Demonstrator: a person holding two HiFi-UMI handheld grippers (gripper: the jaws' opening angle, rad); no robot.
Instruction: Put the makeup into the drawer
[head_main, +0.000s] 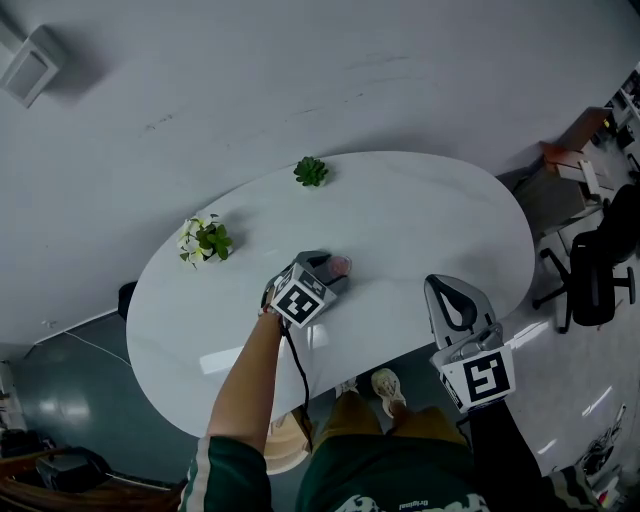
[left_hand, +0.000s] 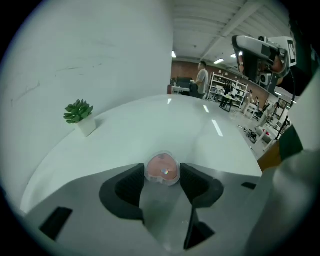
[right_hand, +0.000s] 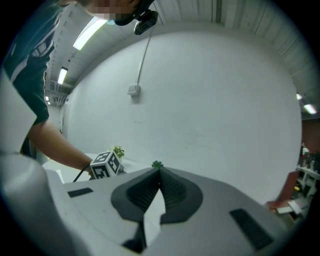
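Left hand-held gripper (left_hand: 162, 175): your jaws are clamped on the makeup (left_hand: 162, 169) (a round pink compact).
Makeup: sits on the white worktop (head_main: 430, 220), toward your side.
Right hand-held gripper (right_hand: 159, 172): jaws together, nothing between them.
Succulent (head_main: 311, 171): well apart, at the far edge.

The left gripper (head_main: 335, 266) and right gripper (right_hand: 159, 172) are pale grey with black ribbed pads (left_hand: 127, 186). Each carries a black-and-white marker cube (head_main: 300, 297) (square patterns). A black cable (head_main: 298, 375) trails along the left forearm. The sleeve (head_main: 225, 472) is dark green, seemingly white-striped, and the shorts (head_main: 350, 420) are tan.
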